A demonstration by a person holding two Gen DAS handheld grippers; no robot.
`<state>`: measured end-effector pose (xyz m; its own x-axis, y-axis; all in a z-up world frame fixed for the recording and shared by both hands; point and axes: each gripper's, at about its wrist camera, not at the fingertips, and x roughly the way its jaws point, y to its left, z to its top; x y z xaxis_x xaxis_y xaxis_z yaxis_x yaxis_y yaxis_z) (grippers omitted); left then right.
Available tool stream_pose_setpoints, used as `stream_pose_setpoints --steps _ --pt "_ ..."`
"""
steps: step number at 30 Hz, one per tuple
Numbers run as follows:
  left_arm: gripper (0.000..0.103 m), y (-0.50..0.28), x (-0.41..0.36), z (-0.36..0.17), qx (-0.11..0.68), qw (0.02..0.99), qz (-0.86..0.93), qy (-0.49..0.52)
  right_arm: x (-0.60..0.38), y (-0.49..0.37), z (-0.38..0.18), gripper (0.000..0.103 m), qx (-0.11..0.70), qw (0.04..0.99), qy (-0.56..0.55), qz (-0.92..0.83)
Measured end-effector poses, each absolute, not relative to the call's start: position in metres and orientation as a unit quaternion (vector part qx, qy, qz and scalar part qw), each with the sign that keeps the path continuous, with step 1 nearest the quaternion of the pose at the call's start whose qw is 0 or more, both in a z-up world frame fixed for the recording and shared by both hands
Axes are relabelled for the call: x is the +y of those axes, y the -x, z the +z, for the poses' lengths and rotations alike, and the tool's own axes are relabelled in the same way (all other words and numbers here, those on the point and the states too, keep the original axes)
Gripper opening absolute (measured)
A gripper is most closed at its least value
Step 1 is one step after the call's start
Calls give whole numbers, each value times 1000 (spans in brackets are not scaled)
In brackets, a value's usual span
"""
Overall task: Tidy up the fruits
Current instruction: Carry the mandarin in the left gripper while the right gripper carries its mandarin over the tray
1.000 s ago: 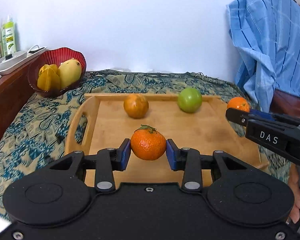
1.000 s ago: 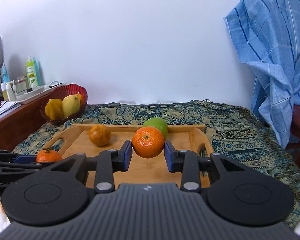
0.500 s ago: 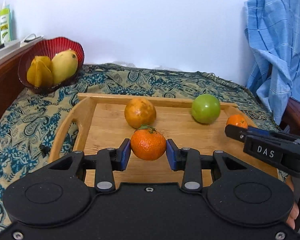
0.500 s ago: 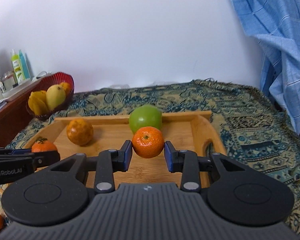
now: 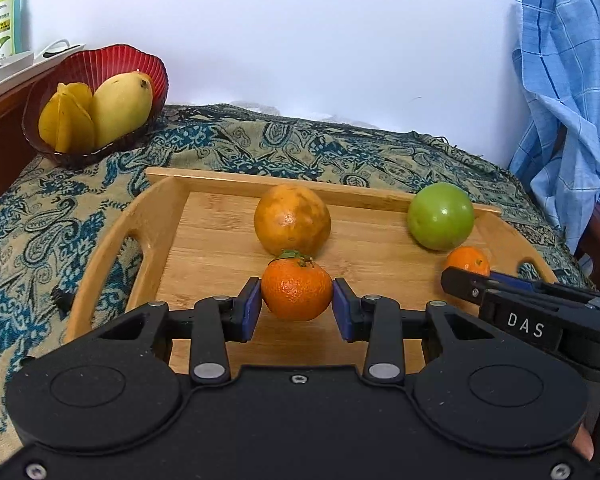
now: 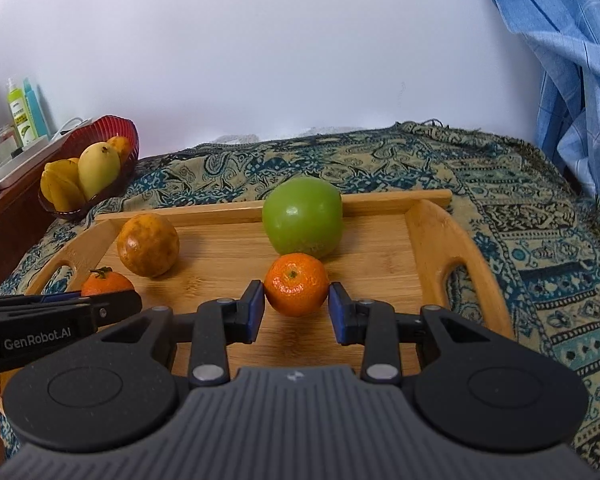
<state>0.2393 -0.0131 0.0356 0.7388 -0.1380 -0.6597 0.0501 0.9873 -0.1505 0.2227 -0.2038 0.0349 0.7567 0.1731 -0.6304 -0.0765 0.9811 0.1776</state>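
Observation:
My left gripper [image 5: 296, 306] is shut on a stemmed tangerine [image 5: 296, 290], held over the wooden tray [image 5: 112, 240] just in front of a mottled orange [image 5: 292, 220]. In the right wrist view my right gripper [image 6: 296, 308] is shut on a second tangerine [image 6: 296, 284], right in front of a green apple [image 6: 302, 216] at the tray's [image 6: 428, 224] back rim. Each view shows the other gripper from the side: the right one [image 5: 458, 280] with its tangerine [image 5: 468, 260], the left one [image 6: 112, 306] with its tangerine [image 6: 106, 282]. The apple [image 5: 440, 216] and the mottled orange [image 6: 148, 244] rest on the tray.
A red bowl [image 5: 112, 60] with a mango [image 5: 120, 106] and a starfruit stands at the back left on the patterned cloth [image 5: 280, 140]. Bottles stand on a wooden ledge [image 6: 4, 196] at left. A blue checked cloth [image 5: 572, 80] hangs at right.
Both grippers have moved forward and down over the tray with their tangerines; the mottled orange and the green apple now appear larger and closer. Neither grip has changed.

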Motion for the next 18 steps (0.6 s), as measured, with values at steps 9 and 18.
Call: stream_pose_setpoints --steps 9,18 --pt "36 -246 -14 30 355 930 -59 79 -210 -226 33 40 346 933 -78 57" --pt "36 -249 -10 26 359 928 -52 88 -209 -228 31 40 349 932 -84 56"
